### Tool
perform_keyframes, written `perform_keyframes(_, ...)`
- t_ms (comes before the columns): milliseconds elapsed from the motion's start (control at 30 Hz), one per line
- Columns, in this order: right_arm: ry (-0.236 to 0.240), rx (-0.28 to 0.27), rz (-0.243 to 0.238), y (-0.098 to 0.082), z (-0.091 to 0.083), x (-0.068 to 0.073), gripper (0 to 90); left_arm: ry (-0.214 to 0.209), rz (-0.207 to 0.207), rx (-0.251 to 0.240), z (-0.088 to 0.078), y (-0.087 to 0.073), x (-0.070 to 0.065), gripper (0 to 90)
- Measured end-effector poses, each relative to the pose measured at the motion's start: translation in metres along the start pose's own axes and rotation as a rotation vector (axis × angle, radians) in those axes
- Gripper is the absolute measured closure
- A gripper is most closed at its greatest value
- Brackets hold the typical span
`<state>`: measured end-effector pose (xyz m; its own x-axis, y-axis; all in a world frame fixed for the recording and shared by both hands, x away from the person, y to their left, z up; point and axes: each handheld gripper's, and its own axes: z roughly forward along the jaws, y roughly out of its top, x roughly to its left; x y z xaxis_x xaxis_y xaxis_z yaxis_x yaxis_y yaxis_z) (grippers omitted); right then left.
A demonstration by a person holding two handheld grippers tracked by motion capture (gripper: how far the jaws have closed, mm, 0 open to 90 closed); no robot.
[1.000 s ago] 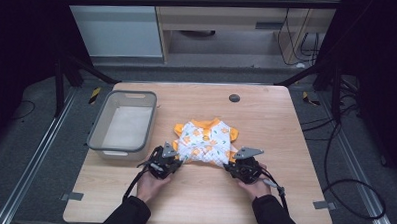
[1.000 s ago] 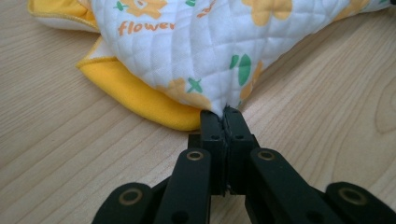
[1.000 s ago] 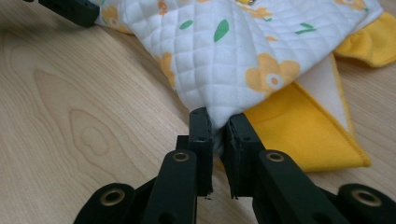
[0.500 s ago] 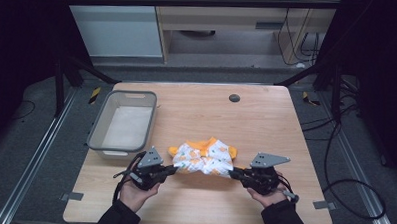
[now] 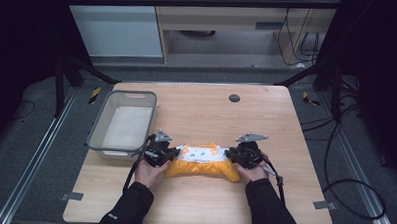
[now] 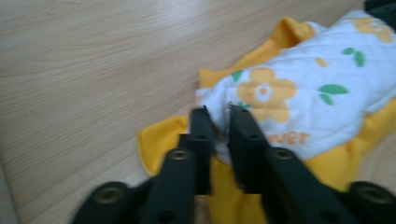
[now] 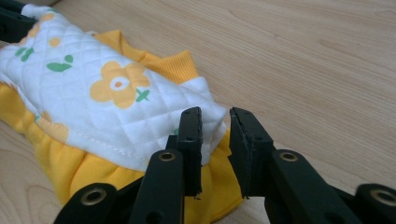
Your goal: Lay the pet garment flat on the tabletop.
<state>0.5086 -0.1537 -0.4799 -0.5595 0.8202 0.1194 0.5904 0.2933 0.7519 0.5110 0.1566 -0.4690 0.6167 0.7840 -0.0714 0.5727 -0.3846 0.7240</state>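
Note:
A small garment (image 5: 202, 161) of white quilted cloth with orange flowers and yellow trim lies folded in a band near the table's front edge. My left gripper (image 5: 169, 153) is at its left end and my right gripper (image 5: 233, 155) at its right end. In the left gripper view the jaws (image 6: 218, 112) stand a little apart around the cloth's (image 6: 289, 98) edge. In the right gripper view the jaws (image 7: 215, 114) stand apart with a white corner of the garment (image 7: 107, 93) between them, not pinched. Both pairs of jaws have just been opening.
A grey mesh basket (image 5: 96, 132) stands at the table's left side, just beyond my left gripper. A small dark round hole (image 5: 234, 98) sits in the wooden table (image 5: 266, 124) towards the back. Cables trail from both grippers to the front edge.
The garment, spread farther back a second ago, now lies nearer as a narrow folded band. Both grippers swung outward and toward the front edge, then came back in to its ends.

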Motion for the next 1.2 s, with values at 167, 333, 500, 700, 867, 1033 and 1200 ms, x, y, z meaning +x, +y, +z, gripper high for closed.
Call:
perform_keyframes(167, -0.011, -0.057, -0.031, 0.004, -0.018, 0.003, 63.6, 0.012, 0.008, -0.078, -0.02, -0.002, 0.003, 51.9)
perform_keyframes(333, 0.007, -0.109, -0.068, 0.0, -0.046, 0.005, 53.5, 0.009, 0.065, -0.114, -0.048, -0.018, 0.0, 42.5)
perform_keyframes(500, 0.046, -0.085, -0.088, -0.02, -0.061, 0.008, 47.7, -0.004, 0.091, -0.077, -0.058, -0.046, -0.004, 40.4)
perform_keyframes(700, 0.08, -0.042, -0.075, -0.042, -0.058, 0.011, 46.4, -0.04, 0.061, -0.016, -0.047, -0.06, -0.007, 44.4)
perform_keyframes(867, 0.097, 0.006, -0.073, -0.048, -0.048, 0.014, 46.2, -0.049, 0.076, 0.018, -0.036, -0.059, -0.013, 50.3)
perform_keyframes(1033, 0.105, 0.041, -0.088, -0.051, -0.039, 0.017, 53.0, -0.071, 0.066, 0.046, -0.031, -0.057, -0.014, 66.9)
perform_keyframes(1200, 0.113, 0.066, -0.094, -0.05, -0.038, 0.017, 79.2, -0.075, 0.069, 0.05, -0.035, -0.055, -0.012, 83.1)
